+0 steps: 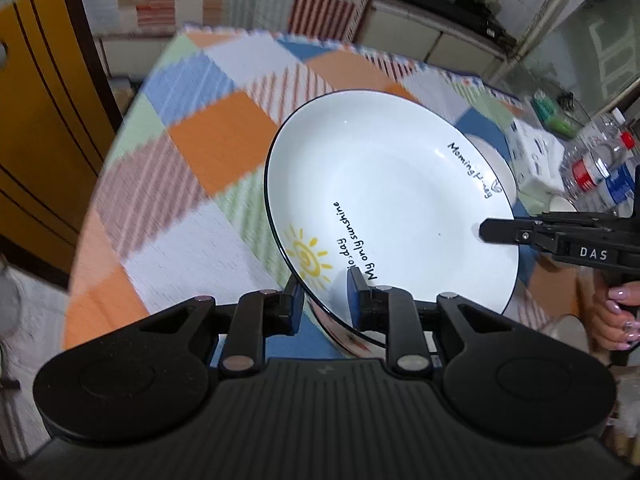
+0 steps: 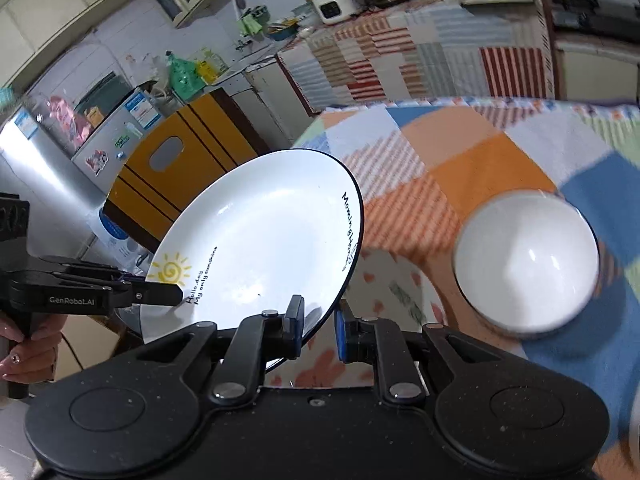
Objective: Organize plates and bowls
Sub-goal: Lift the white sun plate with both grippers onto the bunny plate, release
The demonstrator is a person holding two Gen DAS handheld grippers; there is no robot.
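Both my grippers pinch one white plate (image 1: 384, 208) by its rim: left gripper (image 1: 324, 300) at the sun-print edge, right gripper (image 2: 320, 320) at a neighbouring edge. Plate is held above the checked tablecloth (image 1: 216, 140), tilted, face up. White bowl (image 2: 528, 264) sits below, apparently upright; blurred.

checkered cloth on tabletop (image 1: 208, 148) smeared by motion blur, weave unreadable. plate (image 1: 384, 200) lettering partly covered: left hand-held gripper (image 1: 324, 296) pad hides start of "hello", one word near far rim illegible. white bowl (image 2: 528, 264) blurred, rim soft. second bowl (image 1: 494, 160) mostly hidden behind plate. patterned dish (image 2: 396, 292) under plate blurred, motif unclear. bottles (image 1: 596, 168) cut off, labels unreadable.
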